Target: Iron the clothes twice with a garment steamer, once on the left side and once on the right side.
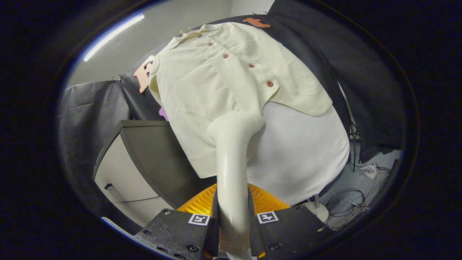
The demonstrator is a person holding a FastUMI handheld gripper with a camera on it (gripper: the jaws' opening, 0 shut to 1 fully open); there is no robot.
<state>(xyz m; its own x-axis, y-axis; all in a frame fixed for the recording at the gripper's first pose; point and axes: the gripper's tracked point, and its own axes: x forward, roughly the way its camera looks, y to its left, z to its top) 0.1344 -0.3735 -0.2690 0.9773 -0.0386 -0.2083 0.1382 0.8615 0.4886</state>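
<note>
A cream short-sleeved shirt with a row of brown buttons hangs over a white ironing board or form ahead of the fingers. My gripper is shut on the handle of the cream garment steamer, which runs up between the fingers. The steamer's head rests against the shirt's lower hem area, on the panel left of the button row. An orange ribbed part shows just behind the handle, above the fingers.
A dark grey table stands to the left of the shirt. Cables and a white power strip lie on the floor to the right, near the board's round white base. Black cloth walls surround the booth.
</note>
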